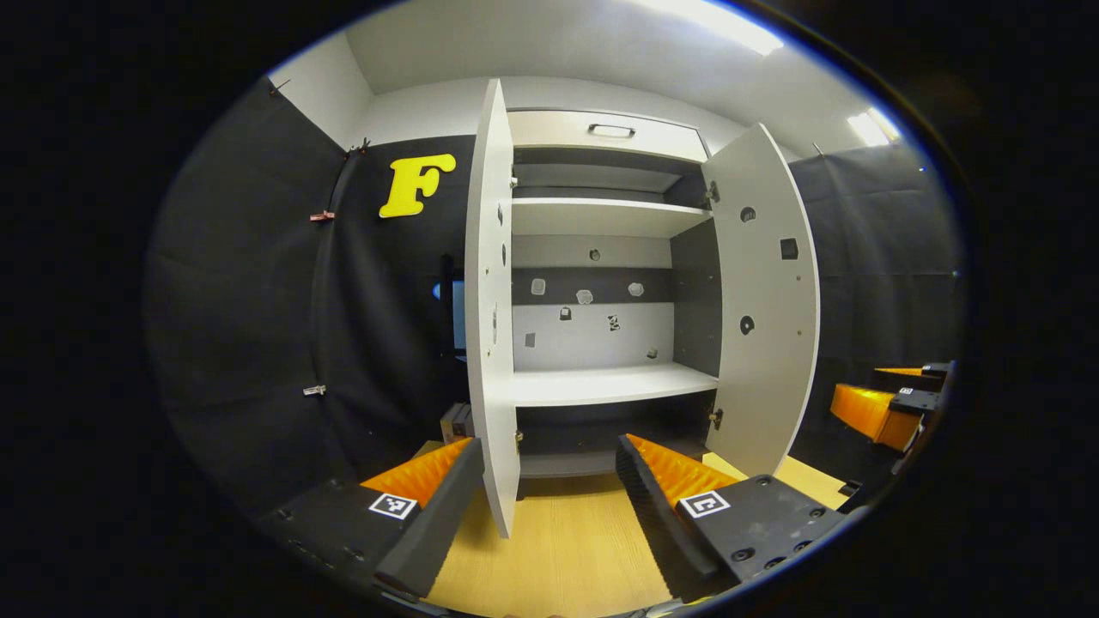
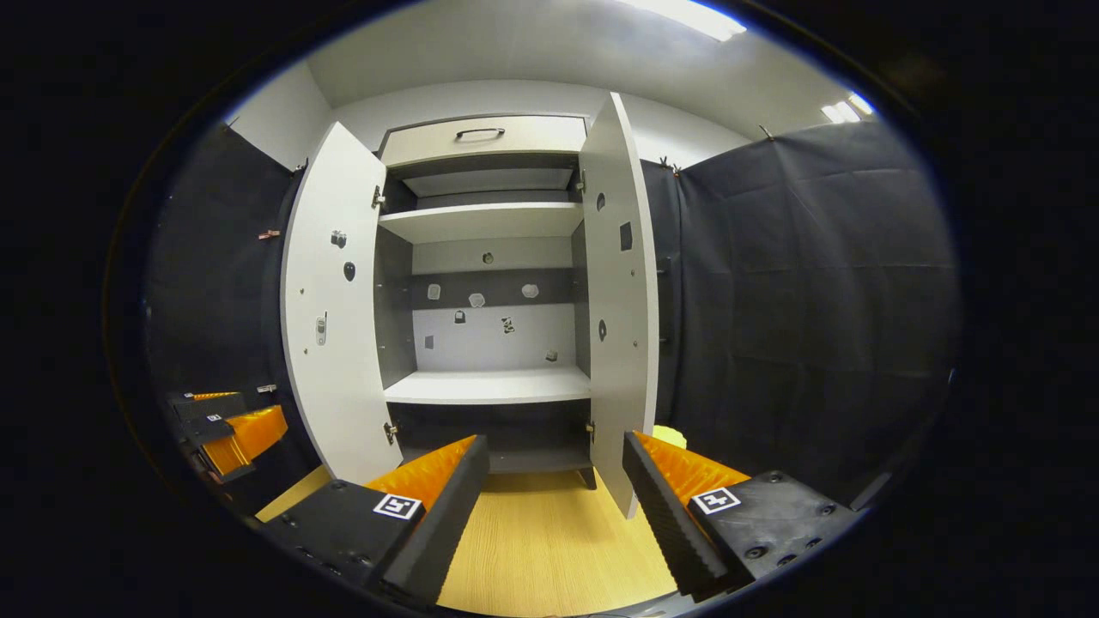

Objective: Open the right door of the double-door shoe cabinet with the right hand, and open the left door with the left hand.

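Note:
The white shoe cabinet (image 1: 601,386) stands ahead with both doors swung wide. In the left gripper view its left door (image 1: 491,343) juts edge-on toward me and the right door (image 1: 764,300) angles off to the right. My left gripper (image 1: 545,481) is open, and the left door's lower edge hangs between its fingers without touching them. In the right gripper view the right door (image 2: 620,300) stands edge-on and the left door (image 2: 330,309) leans left. My right gripper (image 2: 554,476) is open, its right finger close beside the right door's bottom corner. The right gripper (image 1: 893,408) also shows far right.
Inside the cabinet are white shelves (image 2: 485,386), and a drawer with a dark handle (image 2: 479,133) sits on top. Black cloth walls (image 2: 816,300) close in on both sides. Pale wood flooring (image 1: 558,541) runs up to the cabinet. The left gripper (image 2: 227,429) appears at the far left.

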The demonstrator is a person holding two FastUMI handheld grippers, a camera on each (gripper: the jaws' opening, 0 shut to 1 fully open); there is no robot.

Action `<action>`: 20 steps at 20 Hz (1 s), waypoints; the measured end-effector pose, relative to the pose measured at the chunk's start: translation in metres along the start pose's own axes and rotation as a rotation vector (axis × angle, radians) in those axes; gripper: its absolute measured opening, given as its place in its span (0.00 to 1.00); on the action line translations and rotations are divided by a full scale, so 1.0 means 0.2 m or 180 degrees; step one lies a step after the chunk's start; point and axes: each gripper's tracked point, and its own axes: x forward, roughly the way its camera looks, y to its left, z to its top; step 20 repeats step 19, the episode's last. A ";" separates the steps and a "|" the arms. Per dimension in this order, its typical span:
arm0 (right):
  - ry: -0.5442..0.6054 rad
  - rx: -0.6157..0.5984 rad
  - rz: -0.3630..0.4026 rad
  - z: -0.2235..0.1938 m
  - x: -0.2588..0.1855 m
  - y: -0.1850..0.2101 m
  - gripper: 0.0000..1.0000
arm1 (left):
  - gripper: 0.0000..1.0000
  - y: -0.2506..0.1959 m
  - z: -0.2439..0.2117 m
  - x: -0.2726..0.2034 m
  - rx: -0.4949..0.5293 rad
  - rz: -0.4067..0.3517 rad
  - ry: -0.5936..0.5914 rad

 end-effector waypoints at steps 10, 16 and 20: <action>0.0026 0.0054 0.0126 0.01 0.05 0.01 0.98 | 0.95 -0.02 0.02 -0.06 0.0005 0.0051 0.0023; 0.0073 0.0061 0.0253 -0.02 0.06 0.02 0.98 | 0.95 -0.03 -0.01 -0.08 -0.0069 0.0129 0.0069; 0.0099 0.0044 0.0315 -0.03 0.07 0.00 0.98 | 0.95 -0.02 -0.03 -0.09 -0.0050 0.0237 0.0080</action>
